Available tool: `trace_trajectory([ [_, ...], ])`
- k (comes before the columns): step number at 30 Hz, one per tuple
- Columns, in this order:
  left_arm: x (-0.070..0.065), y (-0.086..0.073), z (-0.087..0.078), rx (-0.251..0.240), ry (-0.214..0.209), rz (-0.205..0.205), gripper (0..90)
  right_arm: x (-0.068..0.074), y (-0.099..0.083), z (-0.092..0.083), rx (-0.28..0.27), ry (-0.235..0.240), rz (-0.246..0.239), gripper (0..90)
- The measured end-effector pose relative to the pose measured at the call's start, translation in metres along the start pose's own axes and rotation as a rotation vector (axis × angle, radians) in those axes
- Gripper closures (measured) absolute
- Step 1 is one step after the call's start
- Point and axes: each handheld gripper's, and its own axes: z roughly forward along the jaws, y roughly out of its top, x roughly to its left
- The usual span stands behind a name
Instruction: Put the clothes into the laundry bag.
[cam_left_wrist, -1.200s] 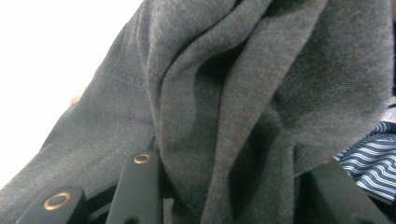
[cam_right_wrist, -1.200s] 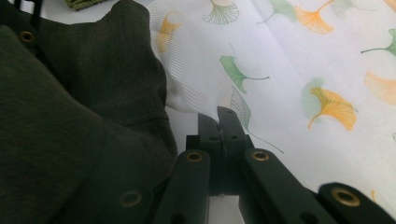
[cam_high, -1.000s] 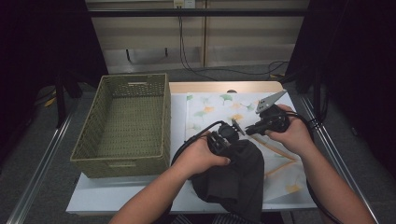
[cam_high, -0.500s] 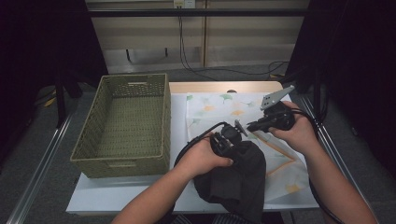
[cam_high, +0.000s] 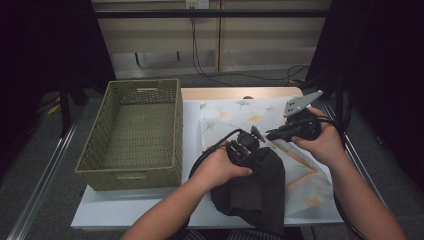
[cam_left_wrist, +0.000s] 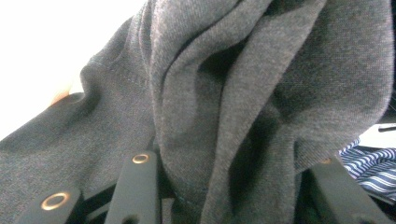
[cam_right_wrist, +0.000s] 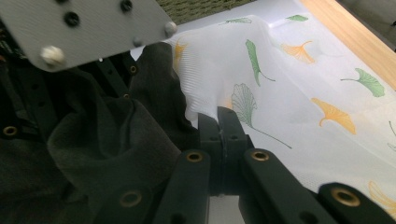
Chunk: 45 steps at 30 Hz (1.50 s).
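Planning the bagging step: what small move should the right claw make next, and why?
Probably lift the bag's edge a little higher. The right claw is shut on the leaf-print bag, while the left claw grips the dark garment beside it, not yet inside.

Seen from above: white counter bearing an empty olive woven basket on the left and a leaf-printed white bag on the right. Left tongs in the left hand, closed over the top of a dark grey garment bunched at the front edge. Right tongs in the right hand, lifted just beside the left, pinching an edge of the printed bag, grey plate uppermost.
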Motion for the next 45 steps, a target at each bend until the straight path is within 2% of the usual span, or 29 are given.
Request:
trace_trajectory([
  [2,0.000,0.001,-0.001,-0.017,0.009,0.001,57.5,0.001,0.000,-0.002,-0.007,0.001,0.005,90.0],
  [6,0.003,0.004,-0.006,-0.059,0.033,-0.025,57.5,0.006,-0.001,-0.007,-0.024,0.007,0.005,90.0],
  [9,0.005,0.007,-0.007,-0.067,0.046,-0.037,57.5,0.010,0.001,-0.011,-0.034,0.004,0.002,90.0],
  [10,0.006,0.009,-0.007,-0.056,0.047,-0.039,57.5,0.010,0.001,-0.013,-0.038,0.005,-0.003,90.0],
  [15,0.006,0.014,-0.006,-0.078,0.062,-0.055,57.5,0.012,0.001,-0.018,-0.055,-0.005,-0.001,90.0],
  [20,0.007,0.018,-0.008,-0.055,0.060,-0.053,57.4,0.013,0.002,-0.024,-0.082,-0.004,0.008,90.0],
  [23,0.005,0.020,-0.008,-0.060,0.071,-0.064,57.4,0.014,0.005,-0.027,-0.094,-0.004,0.002,90.0],
  [28,0.013,0.018,-0.007,-0.066,0.067,-0.080,57.3,0.019,0.008,-0.028,-0.089,0.000,-0.007,90.0],
  [33,0.021,0.016,-0.010,-0.122,0.082,-0.143,57.3,0.023,0.008,-0.027,-0.077,0.010,-0.024,90.0],
  [37,0.023,0.016,-0.016,-0.171,0.114,-0.139,57.4,0.026,0.008,-0.026,-0.080,0.016,-0.034,90.0],
  [39,0.022,0.017,-0.018,-0.191,0.121,-0.153,57.4,0.026,0.008,-0.027,-0.088,0.023,-0.031,90.0],
  [41,0.024,0.017,-0.019,-0.186,0.116,-0.154,57.4,0.026,0.008,-0.026,-0.086,0.028,-0.031,90.0],
  [45,0.022,0.017,-0.025,-0.212,0.125,-0.157,57.7,0.028,0.009,-0.026,-0.086,0.025,-0.040,90.0],
])
